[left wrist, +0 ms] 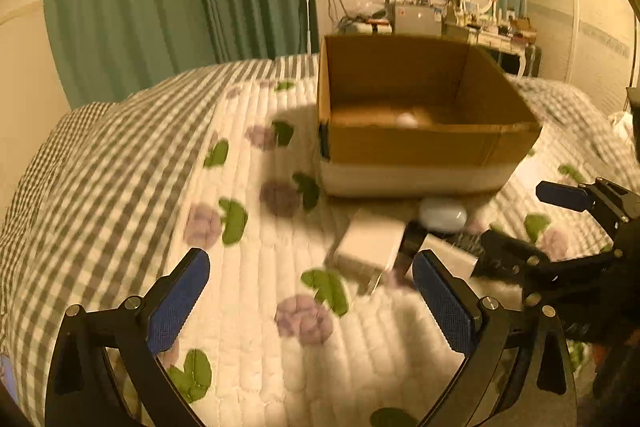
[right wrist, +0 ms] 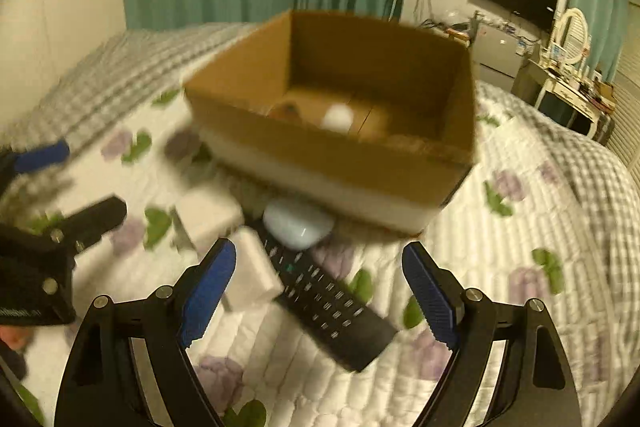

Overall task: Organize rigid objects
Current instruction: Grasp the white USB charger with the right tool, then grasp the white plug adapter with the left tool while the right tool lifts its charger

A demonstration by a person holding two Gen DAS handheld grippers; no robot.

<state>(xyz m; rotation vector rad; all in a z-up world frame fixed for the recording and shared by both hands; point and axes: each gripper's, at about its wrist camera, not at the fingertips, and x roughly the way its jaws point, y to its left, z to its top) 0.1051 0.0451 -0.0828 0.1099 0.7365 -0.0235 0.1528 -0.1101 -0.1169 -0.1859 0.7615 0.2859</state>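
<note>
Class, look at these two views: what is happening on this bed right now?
A person is tidying small objects into a cardboard box on the quilted bed. Something white and round already lies inside. Both hand-held grippers are open and hold nothing. The left hand-held gripper points toward a white block. The right hand-held gripper hovers over a black remote, beside another white block and a pale blue oval case by the box's front wall.

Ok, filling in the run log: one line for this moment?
left gripper: open, empty | right gripper: open over remote | two white blocks, pale case on bed | cardboard box: white object inside
</note>
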